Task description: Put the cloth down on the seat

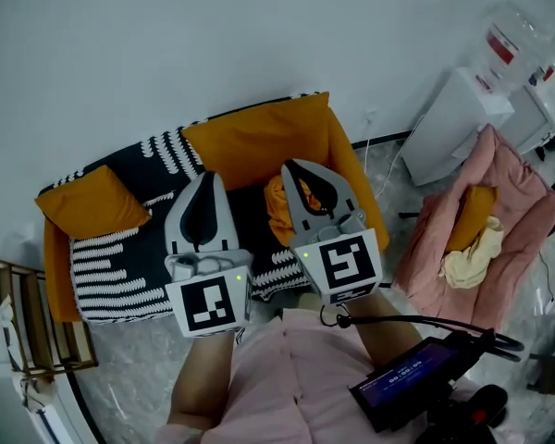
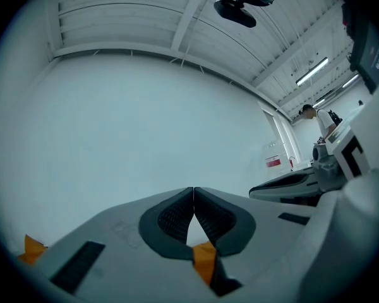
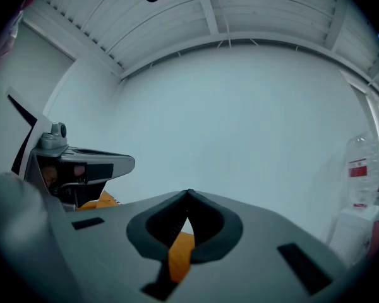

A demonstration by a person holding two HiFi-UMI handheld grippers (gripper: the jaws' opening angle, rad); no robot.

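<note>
Head view: left claw (image 1: 206, 178) and right claw (image 1: 294, 169) are both closed and carry nothing. The orange cloth (image 1: 276, 215) lies crumpled on the sofa seat (image 1: 250, 222), just beside and partly under the right claw, on its inner side. Its long axis runs toward the sofa back. The right claw is the nearer one.

Left gripper view: left claw (image 2: 193, 191) is tip to tip and empty, aimed at bare wall.

Right gripper view: right claw (image 3: 188, 194) is pressed together. An orange sliver shows behind the tips; cloth or cushion, cannot tell.

Judgement: the cloth looks set down.

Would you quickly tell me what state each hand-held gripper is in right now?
Left hand-held gripper: closed, holding nothing.
Right hand-held gripper: closed, holding nothing.
</note>
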